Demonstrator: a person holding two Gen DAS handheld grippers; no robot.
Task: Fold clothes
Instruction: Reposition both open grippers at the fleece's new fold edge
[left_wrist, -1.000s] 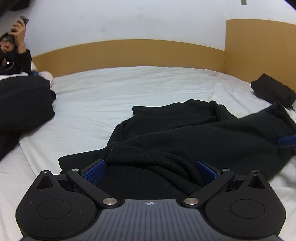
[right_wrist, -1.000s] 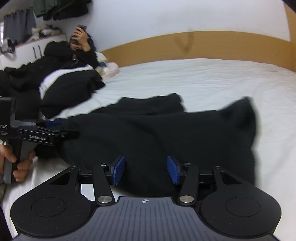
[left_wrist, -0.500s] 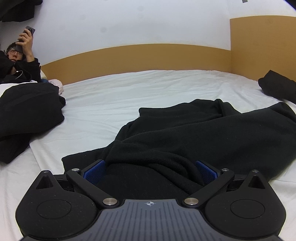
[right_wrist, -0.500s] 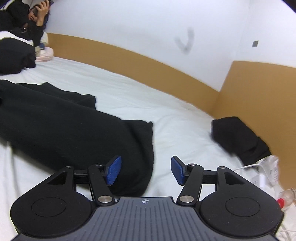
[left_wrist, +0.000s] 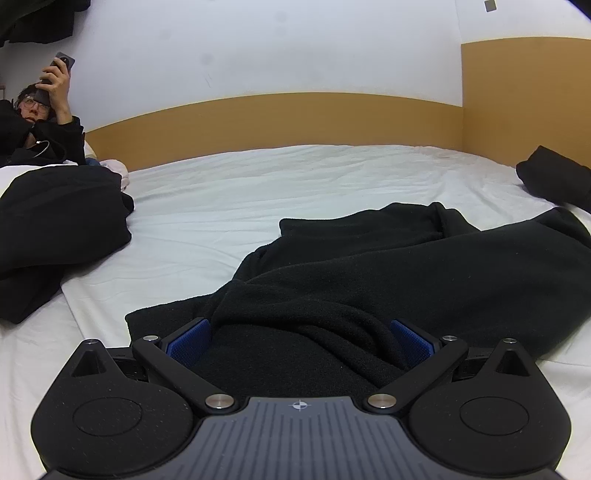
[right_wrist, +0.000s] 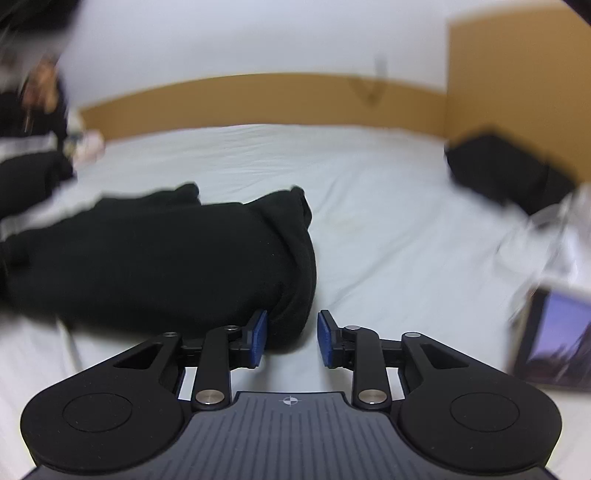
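Note:
A black fleece garment (left_wrist: 388, 273) lies crumpled on the white bed sheet (left_wrist: 258, 192). My left gripper (left_wrist: 299, 338) is open wide, low over the garment's near bunched folds, which lie between the blue pads (left_wrist: 188, 341). In the blurred right wrist view the same garment (right_wrist: 166, 254) lies at the left. My right gripper (right_wrist: 291, 338) is open at the garment's right end, and that edge of the cloth sits between the pads (right_wrist: 259, 334) without being pinched.
A person (left_wrist: 40, 122) lies at the far left holding a phone, with dark clothes (left_wrist: 55, 229) heaped beside. A folded black item (left_wrist: 554, 181) sits at the far right by the wooden headboard (left_wrist: 277, 118). A tablet screen (right_wrist: 554, 339) and plastic packaging lie at the right.
My right gripper has swung back left and down to the garment's right end, jaws still open. My left gripper has stayed open over the folds, its view shifting slightly.

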